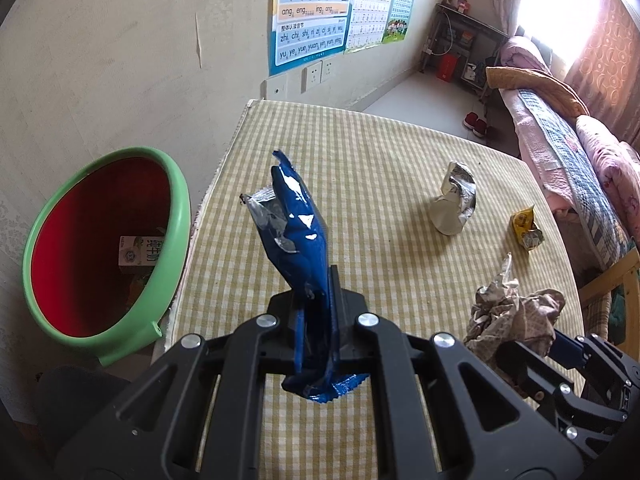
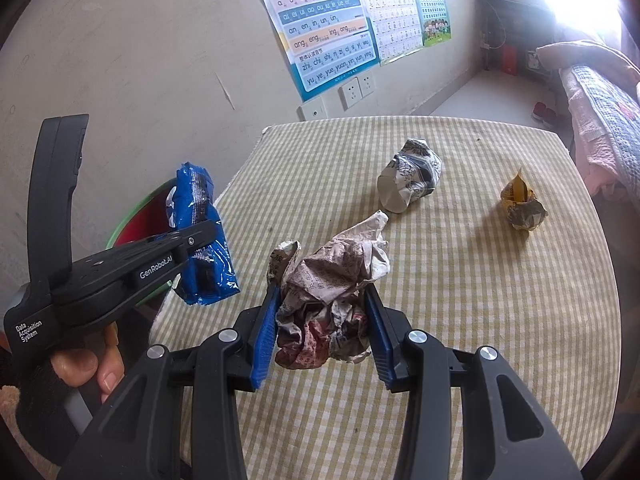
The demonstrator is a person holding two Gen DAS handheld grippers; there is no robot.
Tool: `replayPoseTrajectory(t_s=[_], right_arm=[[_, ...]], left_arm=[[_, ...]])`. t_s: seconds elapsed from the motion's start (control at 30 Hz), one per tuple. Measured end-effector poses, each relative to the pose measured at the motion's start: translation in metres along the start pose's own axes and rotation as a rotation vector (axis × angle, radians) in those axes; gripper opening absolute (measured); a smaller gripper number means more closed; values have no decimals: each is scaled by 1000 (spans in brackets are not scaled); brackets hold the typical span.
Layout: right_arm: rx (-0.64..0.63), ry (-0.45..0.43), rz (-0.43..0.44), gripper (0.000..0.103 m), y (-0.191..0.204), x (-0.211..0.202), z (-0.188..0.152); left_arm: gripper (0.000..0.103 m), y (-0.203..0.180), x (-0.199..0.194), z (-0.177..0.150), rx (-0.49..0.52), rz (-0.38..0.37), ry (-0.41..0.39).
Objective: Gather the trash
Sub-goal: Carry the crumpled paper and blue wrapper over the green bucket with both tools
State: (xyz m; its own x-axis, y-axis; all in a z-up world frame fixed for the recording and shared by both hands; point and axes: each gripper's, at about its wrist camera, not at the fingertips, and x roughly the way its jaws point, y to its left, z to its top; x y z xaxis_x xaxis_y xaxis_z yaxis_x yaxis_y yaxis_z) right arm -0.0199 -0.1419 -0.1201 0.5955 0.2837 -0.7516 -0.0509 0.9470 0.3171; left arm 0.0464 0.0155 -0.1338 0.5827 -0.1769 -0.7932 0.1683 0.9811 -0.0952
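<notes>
Blue wrapper (image 1: pixel 298 236): pinched in left tool (image 1: pixel 316 300)
Crumpled paper (image 2: pixel 332 292): clamped by right tool (image 2: pixel 324 332)
Risk: floppy wrapper missing green bin (image 1: pixel 176 216), slipping beside tabletop (image 1: pixel 400 168)

on the tabletop (image 2: pixel 460 320), the paper wad (image 2: pixel 332 292) lies nearest, between the right tongs (image 2: pixel 326 340). a carton (image 2: pixel 412 180) sits at 1 o'clock, a wrapper (image 2: pixel 522 206) at 2. the bin (image 1: pixel 100 248) stands off the tabletop's edge at 9.
</notes>
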Motion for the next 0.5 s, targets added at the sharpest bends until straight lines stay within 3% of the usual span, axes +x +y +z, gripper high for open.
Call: replayPoseTrajectory(t_s=[0.23,0.5], right_arm=[[-23,-22,26,41,14,-5,15],[-82,-53,106,41,49,1,43]], left_arm=[[9,16,-11,7,-41,12,-32],[9,62,-40,20,-102,107,-105]])
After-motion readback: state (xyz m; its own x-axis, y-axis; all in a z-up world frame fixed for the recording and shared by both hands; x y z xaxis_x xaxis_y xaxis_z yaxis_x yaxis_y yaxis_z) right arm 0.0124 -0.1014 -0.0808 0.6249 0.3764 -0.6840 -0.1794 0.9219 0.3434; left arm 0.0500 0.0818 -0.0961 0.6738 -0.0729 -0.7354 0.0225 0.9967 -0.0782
